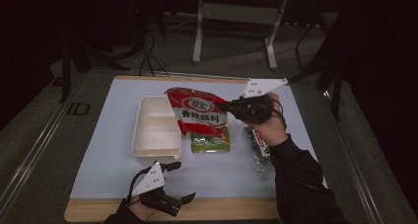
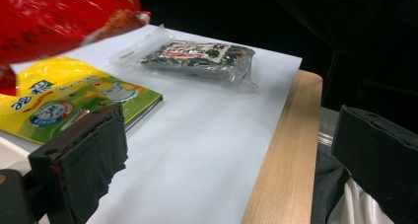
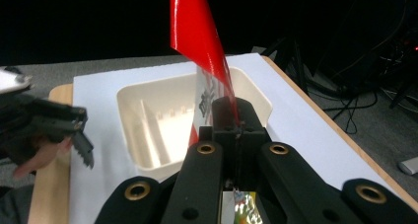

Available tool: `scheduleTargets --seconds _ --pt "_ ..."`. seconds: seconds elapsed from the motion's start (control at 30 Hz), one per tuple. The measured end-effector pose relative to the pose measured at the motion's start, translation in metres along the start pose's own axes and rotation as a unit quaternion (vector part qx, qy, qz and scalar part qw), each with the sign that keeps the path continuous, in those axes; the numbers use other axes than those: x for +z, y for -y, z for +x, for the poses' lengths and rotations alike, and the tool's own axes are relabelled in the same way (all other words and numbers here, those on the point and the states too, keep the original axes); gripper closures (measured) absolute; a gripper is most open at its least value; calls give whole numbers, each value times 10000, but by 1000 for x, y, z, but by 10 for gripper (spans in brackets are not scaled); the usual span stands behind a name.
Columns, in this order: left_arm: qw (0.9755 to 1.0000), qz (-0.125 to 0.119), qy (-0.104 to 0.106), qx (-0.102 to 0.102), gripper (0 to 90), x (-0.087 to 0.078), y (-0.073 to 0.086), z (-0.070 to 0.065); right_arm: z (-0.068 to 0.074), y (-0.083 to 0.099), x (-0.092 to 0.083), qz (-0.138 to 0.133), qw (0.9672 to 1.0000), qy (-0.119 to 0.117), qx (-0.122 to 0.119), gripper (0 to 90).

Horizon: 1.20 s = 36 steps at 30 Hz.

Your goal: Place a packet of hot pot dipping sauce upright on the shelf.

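red packet (image 1: 197, 111), pinched in right gripper (image 1: 227, 106) (jaws closed)

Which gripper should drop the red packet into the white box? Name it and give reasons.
Right. The right gripper is already shut on the red packet, holding it lifted beside the white box. The left gripper is open near the table's front edge.

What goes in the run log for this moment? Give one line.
right gripper: shut on red packet, lifted beside white tray | left gripper: open, empty | green packet, clear packet: on mat

red packet (image 2: 54, 17) blurred, cut off
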State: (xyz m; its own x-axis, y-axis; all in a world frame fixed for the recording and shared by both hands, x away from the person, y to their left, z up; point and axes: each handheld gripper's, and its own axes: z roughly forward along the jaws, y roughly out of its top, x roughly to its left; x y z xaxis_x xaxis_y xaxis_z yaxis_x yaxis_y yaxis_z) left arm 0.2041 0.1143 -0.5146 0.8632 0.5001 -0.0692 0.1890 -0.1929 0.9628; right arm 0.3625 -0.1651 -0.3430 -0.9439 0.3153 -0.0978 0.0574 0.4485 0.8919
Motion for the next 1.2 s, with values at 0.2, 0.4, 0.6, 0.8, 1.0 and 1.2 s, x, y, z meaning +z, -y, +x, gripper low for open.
scheduleTargets --seconds 0.2,0.4,0.6,0.8,1.0,1.2 --pt "10000 -19 -76 43 13 0 0 1 -11 -9 13 -78 9999 69 67 900" --pt "9999 -36 -90 56 13 -1 0 1 -21 -16 30 -74 9999 76 112 900" --pt "9999 -45 -82 53 13 -2 0 2 -31 -24 48 -89 9998 115 153 900" --pt "10000 -39 -62 41 13 -1 2 2 -37 -30 65 -101 9997 116 196 900" --pt "10000 -31 -29 64 13 -1 2 1 -45 -30 86 -168 9993 89 307 900" --pt "10000 -25 -37 42 13 -2 3 2 -51 -29 111 -229 9989 21 416 900"
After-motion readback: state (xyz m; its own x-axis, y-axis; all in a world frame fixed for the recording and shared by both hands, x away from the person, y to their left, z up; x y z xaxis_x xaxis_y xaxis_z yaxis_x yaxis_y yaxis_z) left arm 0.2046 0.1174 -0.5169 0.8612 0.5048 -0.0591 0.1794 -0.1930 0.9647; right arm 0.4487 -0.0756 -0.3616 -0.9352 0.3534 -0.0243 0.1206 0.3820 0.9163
